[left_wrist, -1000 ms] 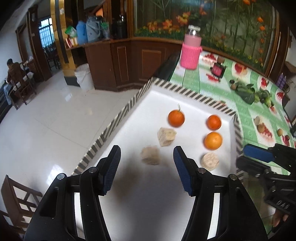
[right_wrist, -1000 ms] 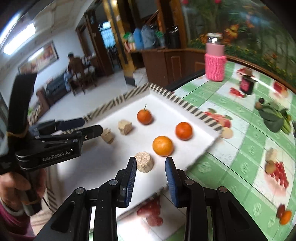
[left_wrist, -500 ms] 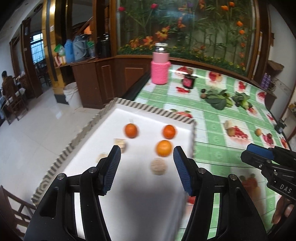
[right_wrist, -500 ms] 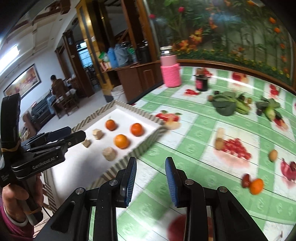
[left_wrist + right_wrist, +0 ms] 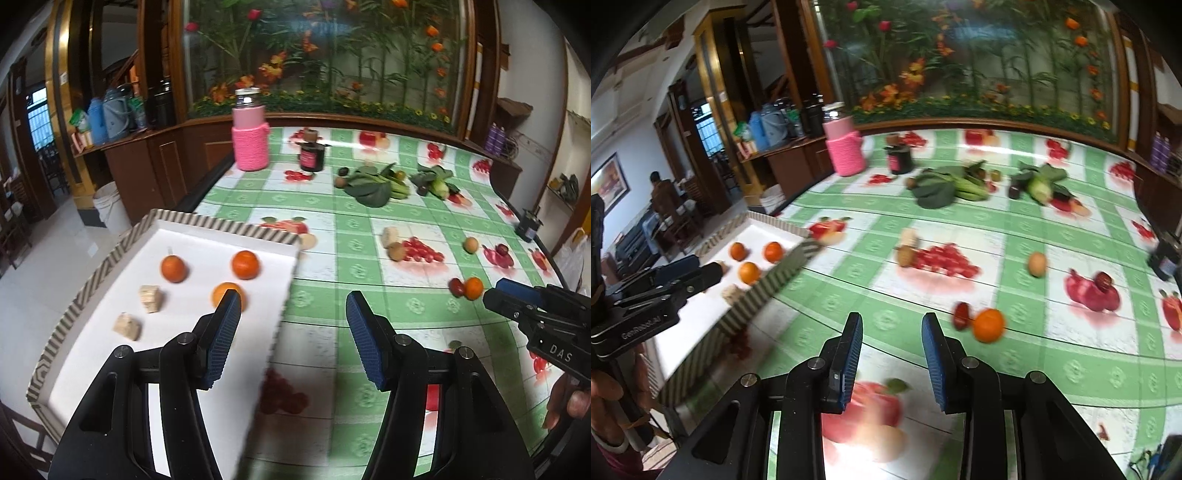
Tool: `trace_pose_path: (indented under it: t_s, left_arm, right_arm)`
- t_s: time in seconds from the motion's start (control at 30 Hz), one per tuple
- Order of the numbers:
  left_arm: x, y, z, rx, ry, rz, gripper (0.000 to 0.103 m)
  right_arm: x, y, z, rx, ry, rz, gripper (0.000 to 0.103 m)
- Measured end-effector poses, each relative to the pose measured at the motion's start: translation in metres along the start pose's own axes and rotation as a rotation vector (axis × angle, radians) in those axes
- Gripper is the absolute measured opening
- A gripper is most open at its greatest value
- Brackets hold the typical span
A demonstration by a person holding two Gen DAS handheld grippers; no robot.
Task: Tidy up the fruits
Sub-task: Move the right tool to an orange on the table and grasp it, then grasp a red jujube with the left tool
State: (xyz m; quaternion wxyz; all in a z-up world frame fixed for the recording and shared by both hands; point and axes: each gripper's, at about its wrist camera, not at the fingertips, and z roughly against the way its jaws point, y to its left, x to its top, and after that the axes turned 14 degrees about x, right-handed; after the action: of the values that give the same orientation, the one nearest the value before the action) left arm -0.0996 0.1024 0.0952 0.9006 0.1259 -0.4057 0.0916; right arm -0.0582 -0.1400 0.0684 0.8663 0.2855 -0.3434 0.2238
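Over the counter [image 5: 849,288] now, past the tray [image 5: 229,229], both tongs are empty: left tongs [image 5: 291,332] open, right tongs [image 5: 891,354] opening.

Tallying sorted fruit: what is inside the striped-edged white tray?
The tray holds three oranges and two beige chunks in the left view; the left tool's finger covers a third chunk, visible in the right view.

text: "DAS" on right gripper [image 5: 509,301] | "GenRobot.AI" on left gripper [image 5: 701,273] (body, white lettering)
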Motion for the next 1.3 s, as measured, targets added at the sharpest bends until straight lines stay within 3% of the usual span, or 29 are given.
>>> trace_pose_path:
  t_s: [0.57,1.03,1.17,1.3]
  left_arm:
    - [0.004,-0.053,-0.018,-0.082,0.045,-0.07,0.059]
    - [0.003,-0.077,-0.04,-0.111,0.093,-0.098,0.059]
    - [0.006,-0.089,-0.046,-0.126,0.106,-0.109,0.059]
    - [0.008,-0.11,-0.05,-0.159,0.125,-0.138,0.059]
  right_arm:
    - [-0.015,-0.066,0.005,-0.092,0.033,-0.089,0.033]
    - [-0.003,-0.089,-0.045,-0.049,0.16,-0.061,0.033]
    - [-0.003,-0.092,-0.044,-0.009,0.132,-0.067,0.031]
    - [0.0,-0.1,-0.026,-0.001,0.047,-0.096,0.031]
